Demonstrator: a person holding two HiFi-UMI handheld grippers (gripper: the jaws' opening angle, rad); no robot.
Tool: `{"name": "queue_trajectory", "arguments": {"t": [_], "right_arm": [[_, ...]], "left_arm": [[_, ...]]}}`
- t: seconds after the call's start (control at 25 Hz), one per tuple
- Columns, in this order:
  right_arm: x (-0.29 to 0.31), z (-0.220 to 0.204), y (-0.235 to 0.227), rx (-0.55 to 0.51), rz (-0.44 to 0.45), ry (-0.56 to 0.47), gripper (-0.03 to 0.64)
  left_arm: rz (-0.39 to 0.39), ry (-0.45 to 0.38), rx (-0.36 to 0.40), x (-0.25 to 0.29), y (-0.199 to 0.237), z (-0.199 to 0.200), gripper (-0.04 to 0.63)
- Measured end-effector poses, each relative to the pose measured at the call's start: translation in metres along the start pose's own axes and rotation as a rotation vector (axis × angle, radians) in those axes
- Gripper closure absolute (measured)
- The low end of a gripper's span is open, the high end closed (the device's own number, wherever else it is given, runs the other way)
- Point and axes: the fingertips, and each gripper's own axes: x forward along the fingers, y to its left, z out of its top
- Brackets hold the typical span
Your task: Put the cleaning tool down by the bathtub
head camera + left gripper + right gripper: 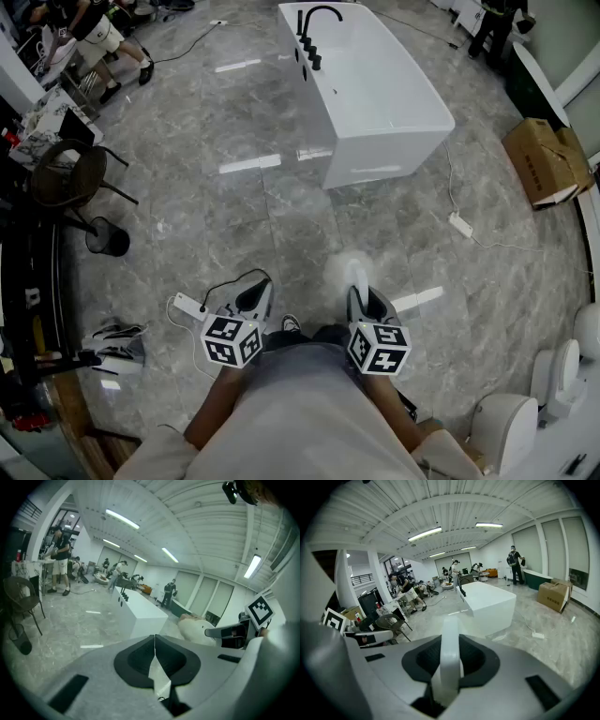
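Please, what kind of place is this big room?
Probably a workshop hall or a bathroom showroom, not a home bathroom. A white bathtub stands alone in the middle of a wide stone-look floor. White ceramic fixtures and a cardboard box sit along one side.

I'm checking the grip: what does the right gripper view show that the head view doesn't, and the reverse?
Only the right gripper view: the right gripper with its jaws shut on the handle of the tool, and ceiling lights. Only the head view: the person's torso and white fixtures at lower right. Both: the bathtub, box, chair and left gripper.
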Motion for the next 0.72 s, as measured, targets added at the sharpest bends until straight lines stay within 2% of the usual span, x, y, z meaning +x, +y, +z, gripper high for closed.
{"name": "queue_trajectory", "arguments": {"t": [0.28, 0.44, 0.64, 0.72], "right_arm": [[-0.009, -0.016, 0.022, -0.034, 0.028, 0.019, 0.535], [-0.012, -0.022, 0.019, -0.027, 0.031, 0.04, 0.535], [-0.006, -0.021, 0.013, -0.022, 0.049, 0.051, 0.534], [0.001, -0.02, 0.015, -0.015, 0.064, 0.061, 0.534]], "left_arm": [[-0.03, 0.012, -0.001, -0.01, 0.001, -0.009, 0.586], [-0.054, 0.037, -0.015, -0.009, -0.01, -0.022, 0.586], [-0.067, 0.074, 0.057, -0.003, -0.021, -0.03, 0.586], [-0.072, 0.077, 0.044, 0.001, -0.02, -0.03, 0.586]]}}
